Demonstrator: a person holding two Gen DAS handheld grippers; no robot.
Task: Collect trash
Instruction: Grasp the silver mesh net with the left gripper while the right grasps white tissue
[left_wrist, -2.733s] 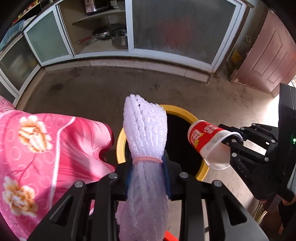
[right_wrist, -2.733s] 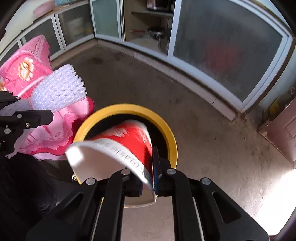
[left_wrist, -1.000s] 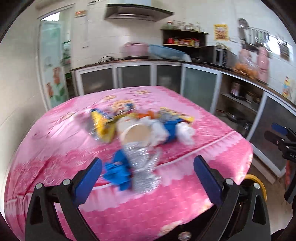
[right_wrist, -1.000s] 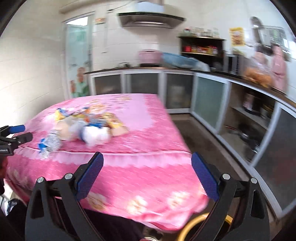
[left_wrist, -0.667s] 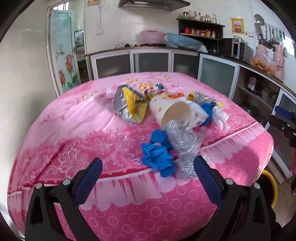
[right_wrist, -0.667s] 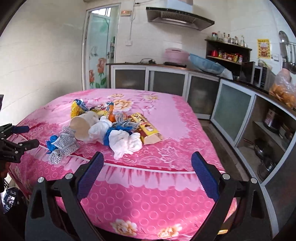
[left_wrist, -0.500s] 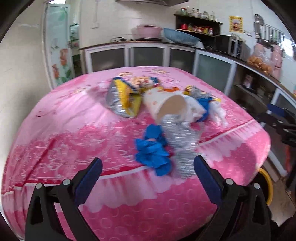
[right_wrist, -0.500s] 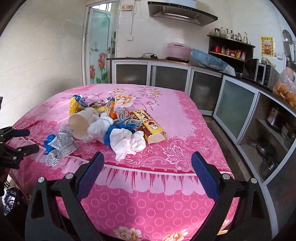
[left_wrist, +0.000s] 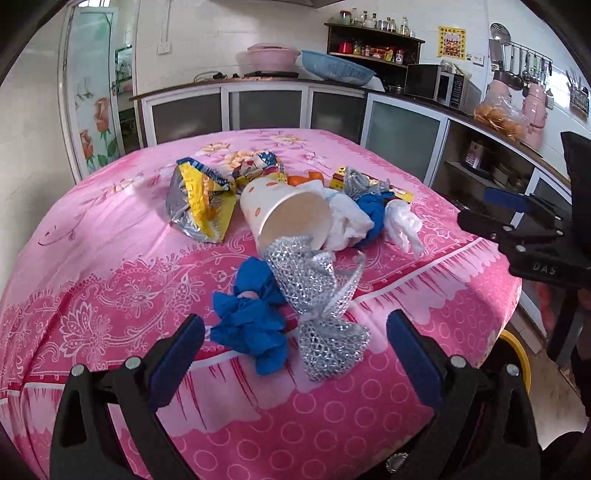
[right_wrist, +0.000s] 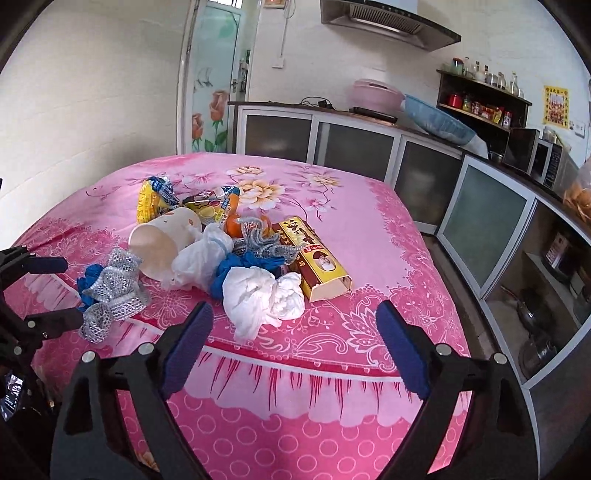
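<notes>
A heap of trash lies on the pink flowered tablecloth (left_wrist: 110, 258). Nearest my left gripper (left_wrist: 295, 339) are a crumpled blue wad (left_wrist: 251, 317) and a silver mesh wrapper (left_wrist: 317, 295). Behind them lie a tipped paper cup (left_wrist: 288, 218), a yellow snack bag (left_wrist: 199, 199) and white crumpled plastic (left_wrist: 402, 225). My left gripper is open and empty just before the blue wad. My right gripper (right_wrist: 295, 332) is open and empty, close to the white crumpled plastic (right_wrist: 262, 291), with a yellow carton (right_wrist: 314, 254) behind it. The yellow-rimmed bin (left_wrist: 517, 354) stands low at the table's right.
Kitchen cabinets with frosted doors (right_wrist: 480, 206) run along the back and right. A glass door with flower decals (right_wrist: 210, 85) is at the back left. The right gripper shows at the right of the left wrist view (left_wrist: 517, 225), the left gripper at the left of the right wrist view (right_wrist: 33, 288).
Both grippers let go of the foam net and red cup over the bin, opened, and swung up to the table. Since half a second ago both have moved closer to the trash heap.
</notes>
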